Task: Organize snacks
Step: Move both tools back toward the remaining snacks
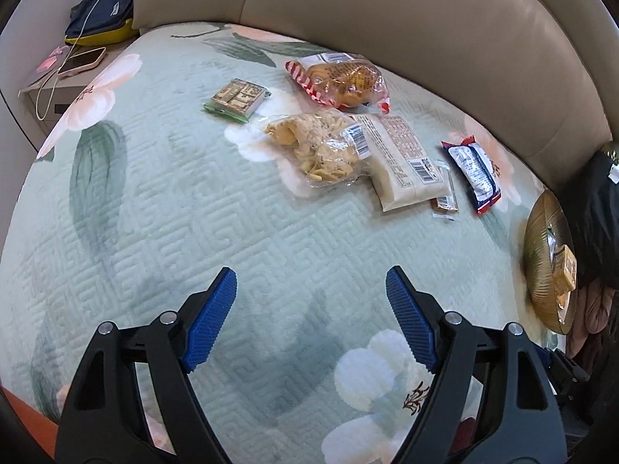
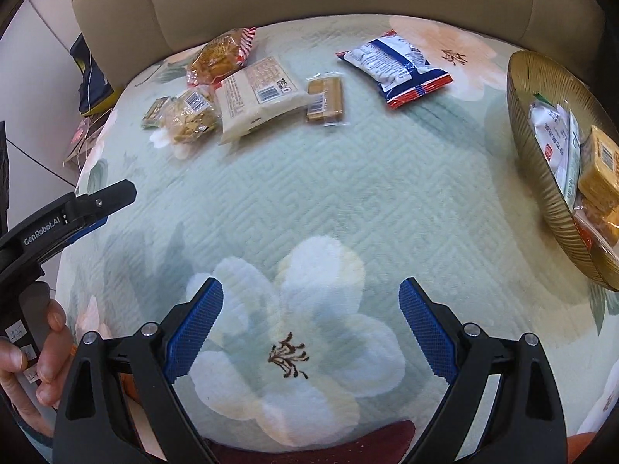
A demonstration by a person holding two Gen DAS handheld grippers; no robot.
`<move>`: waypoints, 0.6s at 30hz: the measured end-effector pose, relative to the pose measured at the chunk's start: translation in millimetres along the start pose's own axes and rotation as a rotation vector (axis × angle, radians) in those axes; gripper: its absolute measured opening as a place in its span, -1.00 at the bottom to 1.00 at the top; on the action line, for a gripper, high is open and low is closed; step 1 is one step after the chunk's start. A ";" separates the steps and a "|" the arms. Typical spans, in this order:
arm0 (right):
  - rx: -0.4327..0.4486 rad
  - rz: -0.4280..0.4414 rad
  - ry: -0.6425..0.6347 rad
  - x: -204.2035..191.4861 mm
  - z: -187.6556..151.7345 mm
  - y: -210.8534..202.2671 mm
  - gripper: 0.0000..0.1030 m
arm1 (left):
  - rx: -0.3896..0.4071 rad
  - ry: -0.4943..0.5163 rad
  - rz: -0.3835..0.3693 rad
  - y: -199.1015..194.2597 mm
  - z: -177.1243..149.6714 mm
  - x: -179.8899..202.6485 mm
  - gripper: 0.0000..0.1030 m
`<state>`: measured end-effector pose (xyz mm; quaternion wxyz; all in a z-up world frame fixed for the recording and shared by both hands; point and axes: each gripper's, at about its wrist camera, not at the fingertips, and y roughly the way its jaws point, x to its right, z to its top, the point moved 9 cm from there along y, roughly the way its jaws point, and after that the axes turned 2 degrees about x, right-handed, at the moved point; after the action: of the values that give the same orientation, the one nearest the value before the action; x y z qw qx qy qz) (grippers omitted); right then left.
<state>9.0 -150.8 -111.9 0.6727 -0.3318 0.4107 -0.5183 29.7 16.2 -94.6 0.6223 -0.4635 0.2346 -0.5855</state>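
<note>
Black left gripper (image 2: 93, 208) reads "GenRobot.AI"; both grippers' jaws gape, holding nothing.

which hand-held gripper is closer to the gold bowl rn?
Right. The right hand-held gripper hovers open over the quilt with the gold bowl just ahead on its right. The left hand-held gripper sits farther over, on the right one's far side from the bowl.

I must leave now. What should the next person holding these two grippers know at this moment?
Left gripper open, empty, above the quilt. Right gripper open, empty too.
Gold bowl at the right already holds several packets.
Still loose on the quilt: blue-white packet, small brown bar, white packet, clear cracker bag, red-striped bag, small green-edged pack.
Left to do: move these six, presumably into the bowl.
</note>
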 end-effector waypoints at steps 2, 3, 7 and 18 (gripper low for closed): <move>-0.006 0.001 0.003 0.5 -0.7 1.4 0.78 | 0.000 0.004 0.001 0.7 0.6 1.1 0.54; -0.008 0.002 0.006 1.3 -1.2 1.8 0.78 | -0.001 0.004 0.001 0.6 0.2 1.2 0.54; -0.013 0.008 0.021 4.4 -2.5 2.0 0.78 | -0.003 -0.003 -0.003 -0.1 -0.8 0.9 0.55; -0.003 0.004 0.022 4.4 -3.7 -0.8 0.78 | -0.015 -0.002 -0.012 -4.3 -3.1 7.1 0.55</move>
<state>5.9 -155.4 -113.8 0.6686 -0.3265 0.4194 -0.5200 26.4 9.0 -90.5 0.6157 -0.4702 0.2354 -0.5869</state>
